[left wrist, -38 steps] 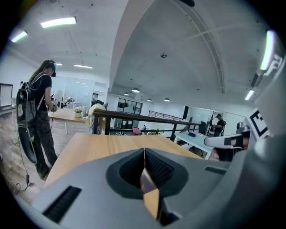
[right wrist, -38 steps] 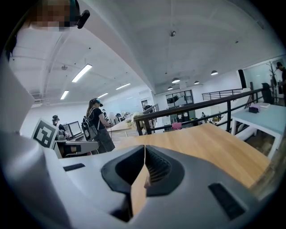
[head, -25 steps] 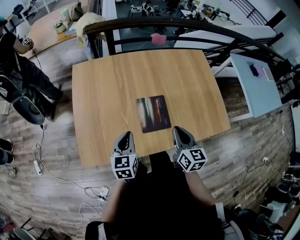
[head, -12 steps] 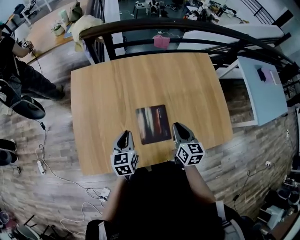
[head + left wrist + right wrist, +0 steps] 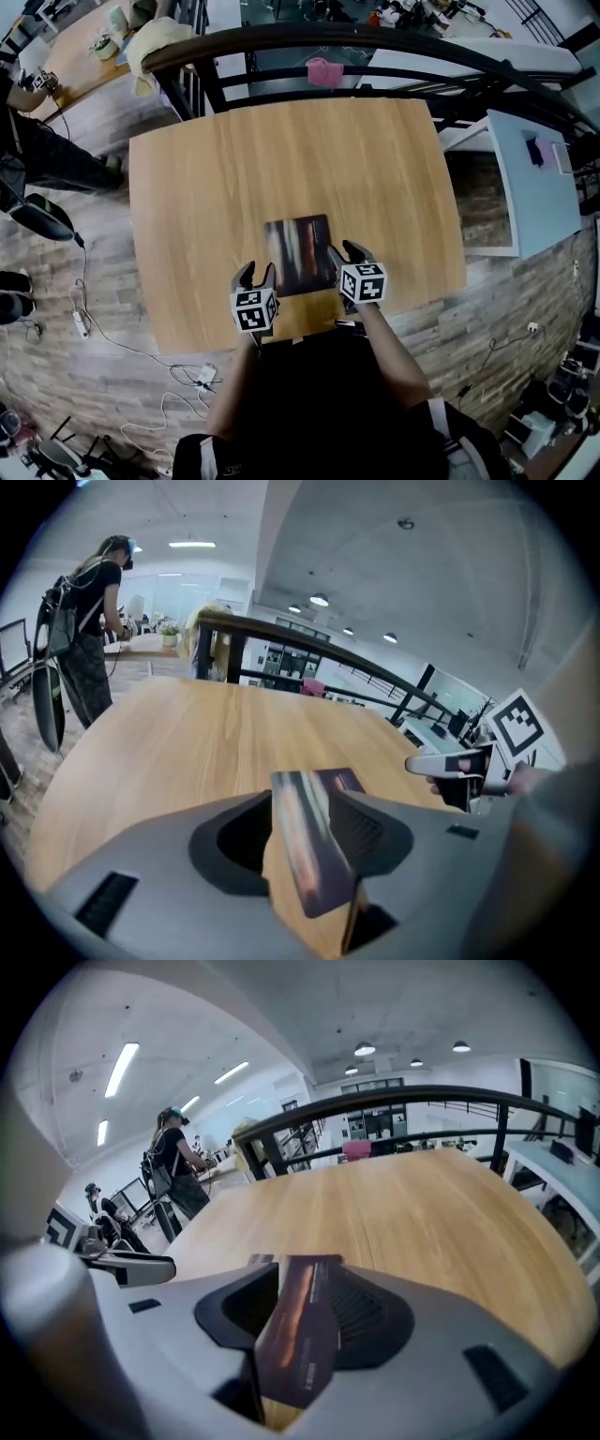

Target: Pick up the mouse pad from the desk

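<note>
A dark mouse pad [image 5: 298, 253] with reddish streaks lies flat on the wooden desk [image 5: 206, 187], near its front edge. My left gripper [image 5: 256, 274] is at the pad's near left corner and my right gripper [image 5: 345, 251] at its right edge. Both have just been opening and now stand open. In the left gripper view the mouse pad [image 5: 314, 855] shows in the gap of the left gripper [image 5: 305, 827], with the pads not pressing on it. In the right gripper view, the mouse pad [image 5: 300, 1330] shows likewise in the gap of the right gripper [image 5: 305, 1312].
A black railing [image 5: 375, 42] runs past the desk's far edge with a pink thing [image 5: 324, 71] behind it. A pale blue table [image 5: 534, 178] stands at the right. A person [image 5: 89, 621] stands off to the left. Cables [image 5: 178, 375] lie on the floor.
Both grippers have come forward and down from the desk's front edge to the mouse pad's near side. Their jaws, shut before, now stand open.
</note>
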Demonstrator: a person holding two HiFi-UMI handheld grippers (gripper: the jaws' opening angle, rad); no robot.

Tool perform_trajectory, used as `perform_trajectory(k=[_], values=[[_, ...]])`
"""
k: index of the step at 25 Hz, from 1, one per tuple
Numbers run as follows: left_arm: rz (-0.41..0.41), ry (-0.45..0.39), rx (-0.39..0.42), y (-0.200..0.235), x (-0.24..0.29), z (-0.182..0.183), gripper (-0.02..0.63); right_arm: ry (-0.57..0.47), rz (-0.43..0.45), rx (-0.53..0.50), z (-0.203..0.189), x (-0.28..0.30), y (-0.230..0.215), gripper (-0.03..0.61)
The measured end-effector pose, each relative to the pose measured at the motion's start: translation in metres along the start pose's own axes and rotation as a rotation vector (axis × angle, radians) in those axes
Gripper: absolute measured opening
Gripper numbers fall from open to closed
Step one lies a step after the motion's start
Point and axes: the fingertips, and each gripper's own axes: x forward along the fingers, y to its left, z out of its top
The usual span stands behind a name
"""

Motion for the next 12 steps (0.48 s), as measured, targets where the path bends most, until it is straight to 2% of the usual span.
perform_trajectory(k=[5,12], values=[[0.022,0.146,-0.018,0.007,0.041,-0.039,0.21,0.189,0.018,0.017,-0.045,0.042,-0.016,0.196],[0.063,0.244,-0.037,0.018,0.07,-0.062,0.222,0.311,-0.005,0.026,-0.082,0.067,-0.03,0.198]])
